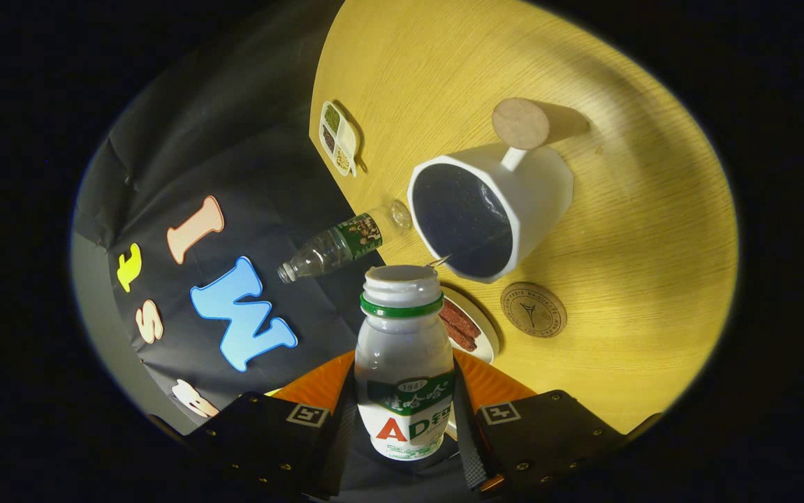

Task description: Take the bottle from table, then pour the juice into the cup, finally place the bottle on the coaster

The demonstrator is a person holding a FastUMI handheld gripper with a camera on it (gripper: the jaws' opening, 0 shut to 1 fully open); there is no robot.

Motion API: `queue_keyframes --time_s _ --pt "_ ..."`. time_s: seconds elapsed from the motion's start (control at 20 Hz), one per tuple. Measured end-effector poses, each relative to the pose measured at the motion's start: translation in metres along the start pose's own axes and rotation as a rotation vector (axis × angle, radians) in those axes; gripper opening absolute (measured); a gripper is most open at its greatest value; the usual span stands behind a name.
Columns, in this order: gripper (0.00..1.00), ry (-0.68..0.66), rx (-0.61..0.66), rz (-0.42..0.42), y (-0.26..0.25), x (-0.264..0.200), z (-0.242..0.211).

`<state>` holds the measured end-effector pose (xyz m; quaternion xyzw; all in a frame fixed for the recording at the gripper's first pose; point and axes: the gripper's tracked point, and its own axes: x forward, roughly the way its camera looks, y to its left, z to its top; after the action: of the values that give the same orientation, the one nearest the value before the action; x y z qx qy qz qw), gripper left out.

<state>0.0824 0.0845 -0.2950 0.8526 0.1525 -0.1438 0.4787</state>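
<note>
- Bottle point(405, 363) sits between the two fingers of the tool point(405, 419), both pressing its labelled lower body; cap off, green ring under the open mouth.
- Gripper view: whole scene appears tilted, bottle mouth aimed toward the cup.
- Cup point(492, 209), white with a handle, stands on the wooden surface point(653, 230) just beyond the bottle mouth; its interior looks dark.
- Coaster point(533, 309), round with a printed mark, lies on the surface just beside the cup.
- Second round disc point(520, 124) lies at the cup's far side, by the handle.
- Clear plastic bottle point(339, 244) with a green label is near the surface's edge.
- Small plate point(471, 328) with reddish strips lies behind the held bottle.
- Divided tray point(339, 137) lies farther off, near the edge.
</note>
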Motion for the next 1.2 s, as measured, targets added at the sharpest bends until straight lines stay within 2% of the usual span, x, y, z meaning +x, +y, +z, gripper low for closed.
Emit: queue_keyframes --time_s 1.2 --pt "0.64 -0.001 0.011 -0.022 -0.0053 -0.0026 0.0044"
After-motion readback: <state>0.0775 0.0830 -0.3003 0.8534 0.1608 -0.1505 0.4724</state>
